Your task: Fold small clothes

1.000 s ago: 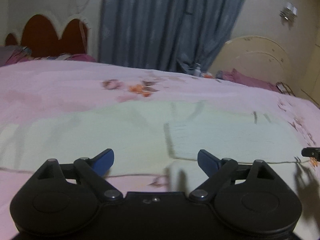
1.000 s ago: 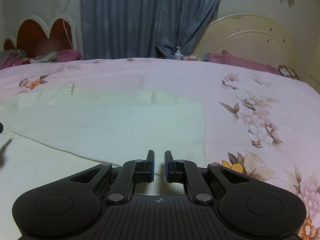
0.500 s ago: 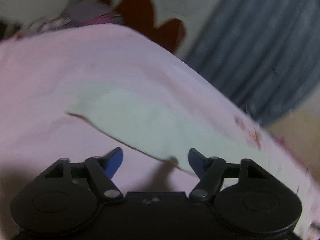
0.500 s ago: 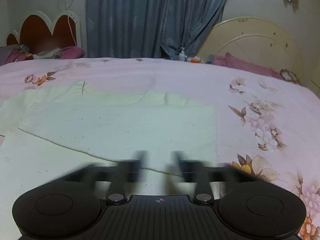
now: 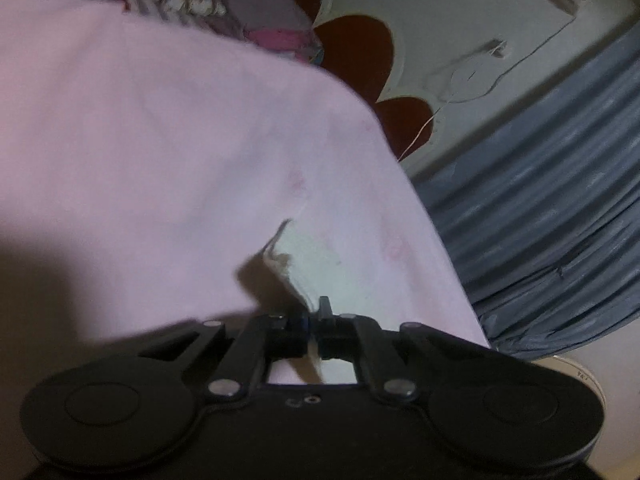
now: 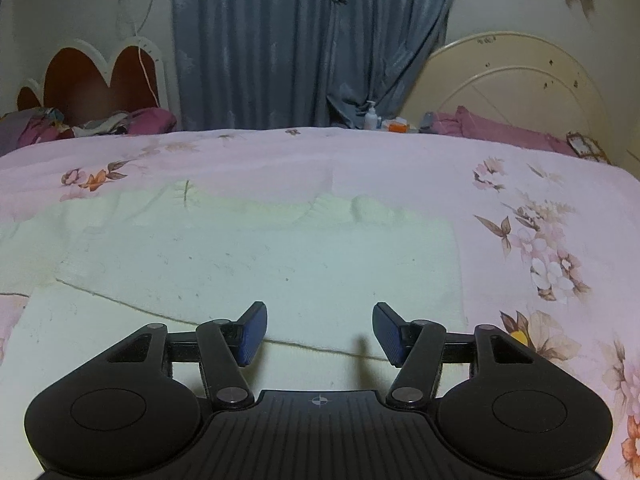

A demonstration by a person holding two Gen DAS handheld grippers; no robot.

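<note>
A pale green garment [image 6: 256, 264] lies spread flat on the pink floral bedspread [image 6: 520, 184] in the right wrist view, with a folded layer across its near part. My right gripper [image 6: 318, 332] is open and empty, just above the garment's near fold. In the tilted left wrist view, my left gripper [image 5: 314, 320] is shut on an edge of the pale green garment [image 5: 316, 264], which rises in a small fold between the fingers.
Blue curtains [image 6: 312, 40] hang behind the bed. A red scalloped headboard [image 6: 92, 80] stands at the left and a cream headboard [image 6: 512, 92] at the right. Pink pillows [image 6: 500, 128] and small bottles [image 6: 370, 114] sit along the far edge.
My left gripper has swung left, tilted and closed on the garment's edge. My right gripper has opened from shut and released the cloth.
</note>
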